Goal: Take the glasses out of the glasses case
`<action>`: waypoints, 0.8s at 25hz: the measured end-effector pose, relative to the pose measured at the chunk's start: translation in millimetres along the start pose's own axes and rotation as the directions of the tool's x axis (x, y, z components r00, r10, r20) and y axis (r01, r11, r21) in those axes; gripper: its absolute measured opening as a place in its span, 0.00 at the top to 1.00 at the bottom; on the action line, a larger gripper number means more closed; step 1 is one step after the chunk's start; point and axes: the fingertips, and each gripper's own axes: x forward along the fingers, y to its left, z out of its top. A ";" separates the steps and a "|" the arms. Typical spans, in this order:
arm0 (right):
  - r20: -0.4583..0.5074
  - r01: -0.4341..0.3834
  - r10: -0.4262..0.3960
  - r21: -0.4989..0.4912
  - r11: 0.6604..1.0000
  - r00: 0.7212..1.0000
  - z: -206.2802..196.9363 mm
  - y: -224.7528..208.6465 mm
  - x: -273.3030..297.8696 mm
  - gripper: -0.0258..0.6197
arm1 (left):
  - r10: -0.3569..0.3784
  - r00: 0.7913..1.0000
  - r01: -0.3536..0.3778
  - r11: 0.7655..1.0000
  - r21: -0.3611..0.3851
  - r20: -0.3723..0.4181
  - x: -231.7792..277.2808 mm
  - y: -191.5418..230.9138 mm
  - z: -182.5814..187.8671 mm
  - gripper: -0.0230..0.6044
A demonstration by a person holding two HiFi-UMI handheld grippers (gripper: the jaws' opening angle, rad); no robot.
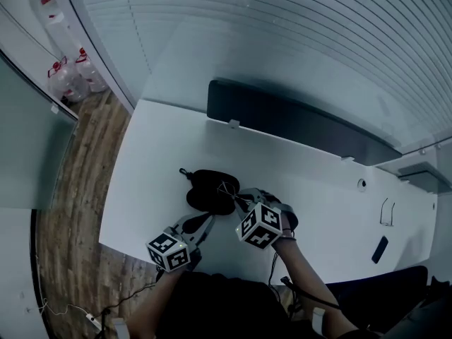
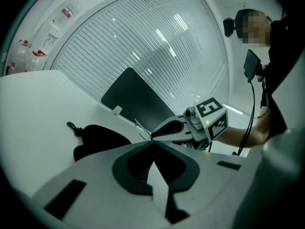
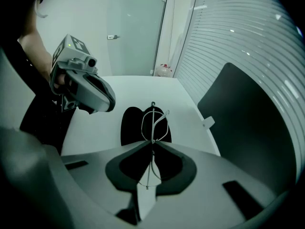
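1. Bare forearm of the person (image 1: 305, 268), at the lower edge of the head view; it leads up to the right gripper.
2. Left gripper (image 2: 152, 145), a grey two-jaw tool carrying a cube with square black-and-white markers; its fingers are pressed together with nothing between them; the tips point at the near edge of the case and lie close beside it; whether they touch it cannot be told.
3. Right gripper (image 3: 152, 144), of the same build, just to the right of the left one; its fingers are clamped on the thin wire-framed glasses (image 3: 155, 120).
4. The glasses: the wire runs through the closed jaws of the right gripper; the two lens loops stick out past the tips and show against the black of the case; whether they touch the case cannot be told.
5. Soft black glasses case (image 1: 208, 189), lying flat on the white rectangular table (image 1: 162, 154) near its front edge; a small black clasp (image 1: 184, 171) sticks out at its far left end.
6. Dark rectangular panel (image 1: 296, 122), upright along the far edge of the table.
7. Pale slatted blind (image 1: 282, 34) behind the panel; to the left of the table, a brown wood-grain floor (image 1: 78, 189); on it, well apart from the table, clear plastic bottles with red labels (image 1: 70, 78).
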 end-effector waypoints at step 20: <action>-0.045 0.022 -0.015 0.175 0.984 0.999 -91.2 -8.8 -9.6 0.90 | 0.015 0.992 0.002 0.991 0.134 -0.124 6.7 -13.9 -15.2 0.95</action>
